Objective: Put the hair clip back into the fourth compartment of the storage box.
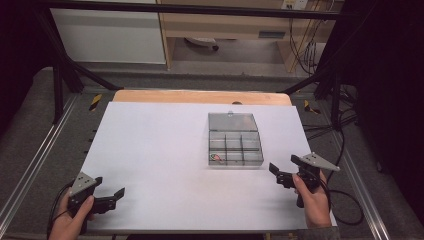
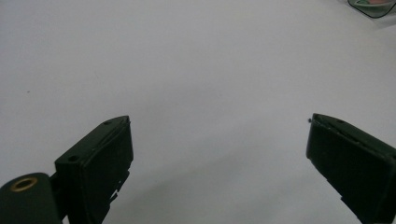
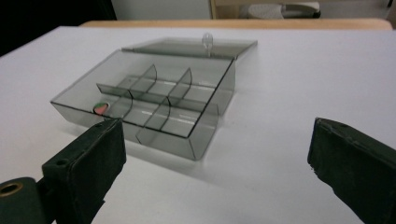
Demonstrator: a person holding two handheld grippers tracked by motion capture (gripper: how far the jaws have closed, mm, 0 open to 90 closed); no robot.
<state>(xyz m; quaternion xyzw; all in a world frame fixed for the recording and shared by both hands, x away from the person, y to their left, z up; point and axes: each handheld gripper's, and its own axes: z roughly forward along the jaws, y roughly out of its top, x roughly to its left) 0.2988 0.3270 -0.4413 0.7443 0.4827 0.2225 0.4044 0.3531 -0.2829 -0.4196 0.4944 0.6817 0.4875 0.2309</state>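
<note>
Compartment box (image 1: 235, 146): clear grey plastic, divided into cells, lid (image 1: 233, 121) open and lying flat on its far side; sits right of centre on the white table (image 1: 150, 165). Small red-and-green item (image 1: 216, 157) in the near-left cell. Right gripper (image 1: 285, 168): near-right of the box, jaws apart, empty. Left gripper (image 1: 111, 192): near-left table corner, well apart from the box, jaws apart, empty.

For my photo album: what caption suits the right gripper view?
Open right gripper faces an open clear divided box with one small red-green item.
</note>
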